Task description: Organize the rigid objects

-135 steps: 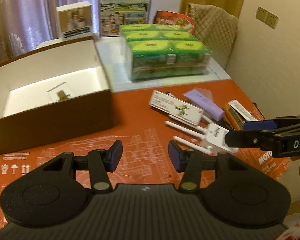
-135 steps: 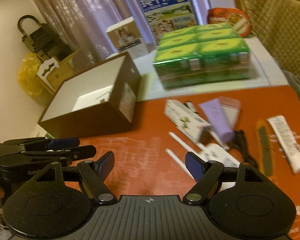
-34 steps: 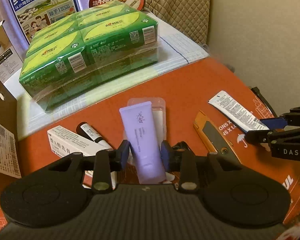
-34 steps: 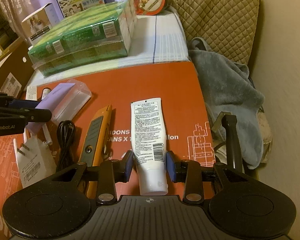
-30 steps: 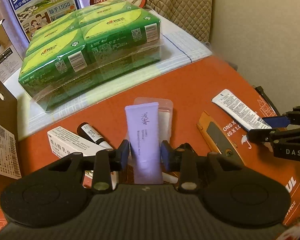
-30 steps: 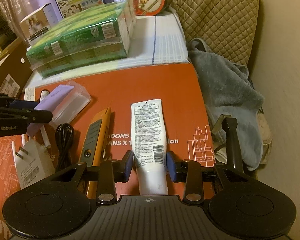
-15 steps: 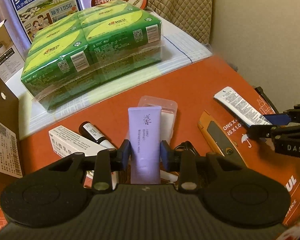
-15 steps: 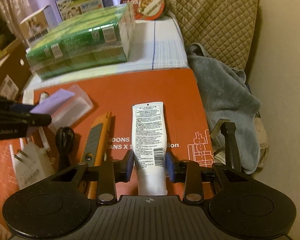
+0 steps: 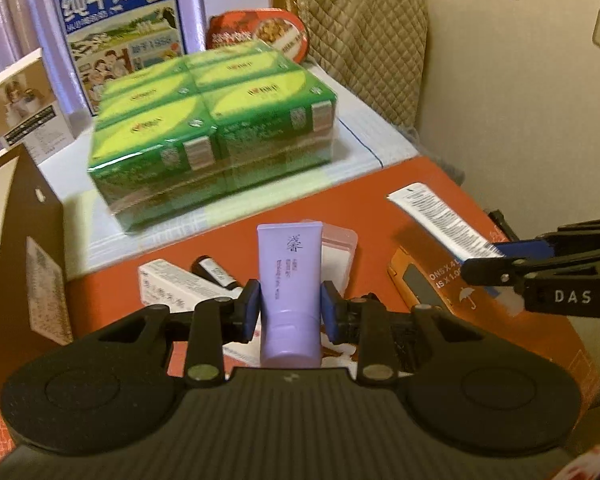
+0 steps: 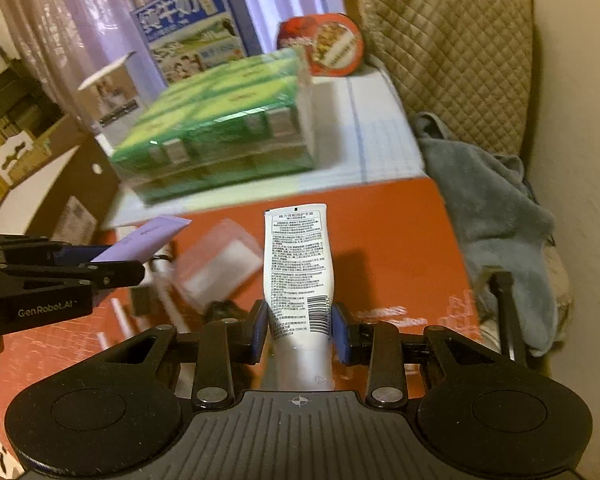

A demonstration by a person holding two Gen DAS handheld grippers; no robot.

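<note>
Gripping a smooth lilac plastic tube (image 9: pixel 290 280), left tool (image 9: pixel 289 312) clenched, right tool (image 10: pixel 299 330) pinching a flat white printed tube (image 10: pixel 298 264), orange worktop (image 10: pixel 388 232) beneath, clear rectangular case (image 9: pixel 338 258) just beyond the lilac tube.

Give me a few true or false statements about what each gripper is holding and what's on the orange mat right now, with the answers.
1. The left gripper is shut on the purple tube. True.
2. The right gripper is open with nothing in it. False: it is shut on the white tube.
3. The green pack sits on the orange mat. False: it sits on the white surface behind the mat.
4. A clear plastic case lies on the mat. True.
5. The white tube lies flat on the mat. False: it is raised off the mat, casting a shadow there.
</note>
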